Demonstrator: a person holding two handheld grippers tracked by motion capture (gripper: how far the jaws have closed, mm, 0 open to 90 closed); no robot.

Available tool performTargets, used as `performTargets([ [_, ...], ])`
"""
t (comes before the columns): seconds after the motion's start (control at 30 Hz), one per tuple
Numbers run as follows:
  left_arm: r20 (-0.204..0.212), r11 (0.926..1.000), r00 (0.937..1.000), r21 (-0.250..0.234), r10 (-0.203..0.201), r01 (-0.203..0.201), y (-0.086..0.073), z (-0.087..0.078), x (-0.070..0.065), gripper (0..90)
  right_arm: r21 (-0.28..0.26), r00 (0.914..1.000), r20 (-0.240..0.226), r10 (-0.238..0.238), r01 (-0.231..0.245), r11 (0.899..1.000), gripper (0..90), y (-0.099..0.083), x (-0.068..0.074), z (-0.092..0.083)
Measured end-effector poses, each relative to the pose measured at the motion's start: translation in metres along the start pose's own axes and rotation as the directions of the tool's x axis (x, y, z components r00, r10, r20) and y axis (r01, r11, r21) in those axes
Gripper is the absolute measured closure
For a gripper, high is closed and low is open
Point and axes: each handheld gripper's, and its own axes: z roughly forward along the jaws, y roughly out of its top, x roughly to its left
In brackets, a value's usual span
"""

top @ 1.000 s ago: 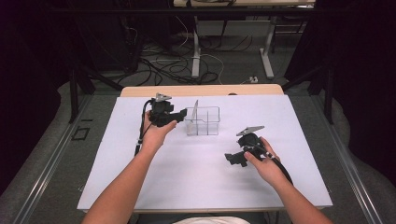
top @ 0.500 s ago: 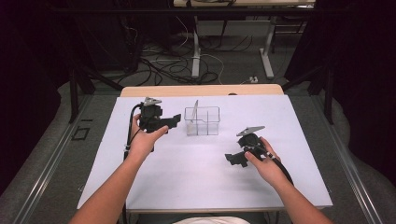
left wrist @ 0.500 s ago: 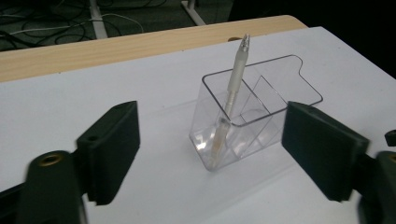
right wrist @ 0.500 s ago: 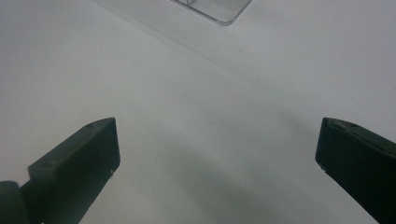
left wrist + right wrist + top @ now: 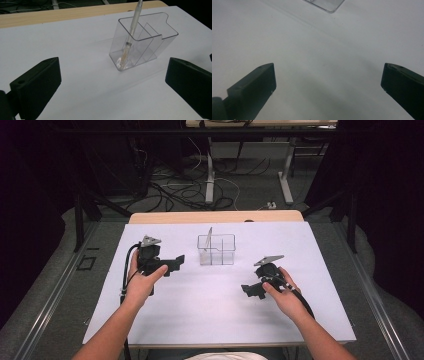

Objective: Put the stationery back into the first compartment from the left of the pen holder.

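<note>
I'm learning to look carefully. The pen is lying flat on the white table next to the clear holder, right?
Not quite. The pen stands leaning inside the clear holder, in its end compartment, not flat on the white table. The left gripper view shows it.

A clear pen (image 5: 132,27) leans tilted (tip down) in the left compartment of a transparent holder (image 5: 155,47), at the table's twelve o'clock.

From my seat I look down on a table (image 5: 320,320) covered in white, with a wooden edge (image 5: 215,216) at its far side. Beyond it I see grey floor (image 5: 250,190), tangled cables (image 5: 170,190), white desk legs (image 5: 286,175) and dark surroundings.
</note>
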Motion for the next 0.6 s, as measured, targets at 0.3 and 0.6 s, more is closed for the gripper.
performTargets([
  [0.3, -0.007, 0.9997, 1.0, 0.023, -0.006, 0.006, -0.034, -0.005, 0.011, 0.0, 0.008, 0.9999, 0.009, 0.009, -0.009, 1.0, 0.0, -0.003, -0.004, 0.0],
  [0.6, -0.011, 0.9987, 0.9996, 0.043, -0.028, 0.028, -0.053, -0.009, 0.026, 0.0, 0.013, 0.9998, 0.015, 0.012, -0.013, 1.0, 0.0, -0.005, -0.004, 0.002],
])
